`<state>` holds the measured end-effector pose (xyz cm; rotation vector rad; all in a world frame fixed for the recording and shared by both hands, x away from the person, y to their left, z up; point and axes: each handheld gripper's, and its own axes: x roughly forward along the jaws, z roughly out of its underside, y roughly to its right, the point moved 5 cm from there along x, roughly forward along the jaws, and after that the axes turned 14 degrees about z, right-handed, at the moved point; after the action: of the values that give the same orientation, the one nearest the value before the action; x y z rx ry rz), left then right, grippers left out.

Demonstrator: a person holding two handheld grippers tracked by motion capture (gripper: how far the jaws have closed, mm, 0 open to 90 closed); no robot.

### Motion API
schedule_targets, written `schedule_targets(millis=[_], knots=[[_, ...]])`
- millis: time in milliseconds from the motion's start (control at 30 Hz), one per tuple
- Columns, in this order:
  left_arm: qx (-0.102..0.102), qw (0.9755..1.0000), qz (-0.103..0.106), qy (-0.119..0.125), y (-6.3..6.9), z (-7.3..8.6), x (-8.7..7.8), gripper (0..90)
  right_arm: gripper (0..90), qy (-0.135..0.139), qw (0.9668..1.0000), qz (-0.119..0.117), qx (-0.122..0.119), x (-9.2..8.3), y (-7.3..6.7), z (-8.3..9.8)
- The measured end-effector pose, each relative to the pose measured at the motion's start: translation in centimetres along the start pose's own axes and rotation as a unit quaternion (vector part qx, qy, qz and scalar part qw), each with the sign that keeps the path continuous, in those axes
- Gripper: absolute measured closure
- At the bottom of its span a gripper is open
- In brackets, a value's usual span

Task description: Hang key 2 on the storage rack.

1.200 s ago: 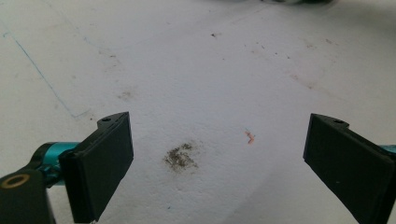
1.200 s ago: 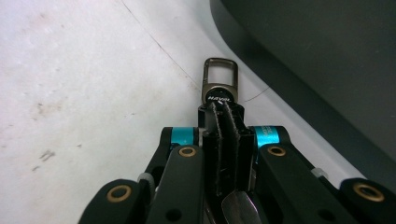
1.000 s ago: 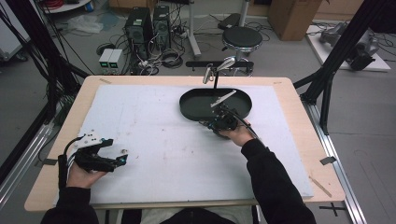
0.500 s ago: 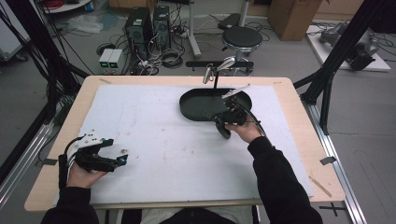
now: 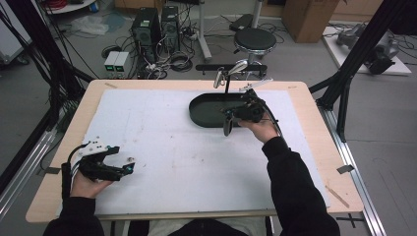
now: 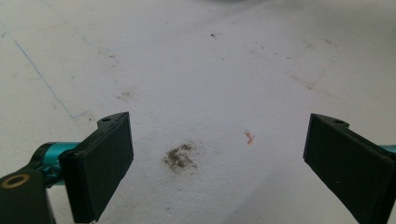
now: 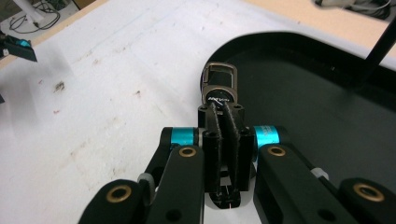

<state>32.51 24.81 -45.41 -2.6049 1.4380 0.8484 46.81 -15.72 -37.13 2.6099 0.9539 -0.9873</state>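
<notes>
One change only: lifted a little higher above the tray [image 7: 299, 93] than a second ago, right claw [image 7: 222, 112] and clip [image 7: 219, 86] together, so probably pick-up done and carry begun. Shut hard on the clip's strap end, pads almost meeting. Held in the air over the tray, near its rounded end. Lying in line with the jaws along its long axis, clasp end leading, pointing out toward that rounded end. Left claw [image 6: 215, 154]: spread wide, gripping nothing, well apart from the tray, unmoved.

Small white lettering on the key fob [image 7: 219, 99]; too blurred for reading
</notes>
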Motion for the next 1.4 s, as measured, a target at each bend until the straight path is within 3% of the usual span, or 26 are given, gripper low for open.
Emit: schedule_targets(millis=[733,1400], knots=[[0.0,1.0,-0.001,0.0,0.0,0.0,0.0,8.8,86.4,0.01,0.9994,0.001,-0.032,-0.1,-0.9,-5.2],[0.0,1.0,0.002,-0.001,0.0,0.0,0.0,9.0,86.4,0.025,0.9988,0.018,-0.039,0.2,-0.8,-9.3]])
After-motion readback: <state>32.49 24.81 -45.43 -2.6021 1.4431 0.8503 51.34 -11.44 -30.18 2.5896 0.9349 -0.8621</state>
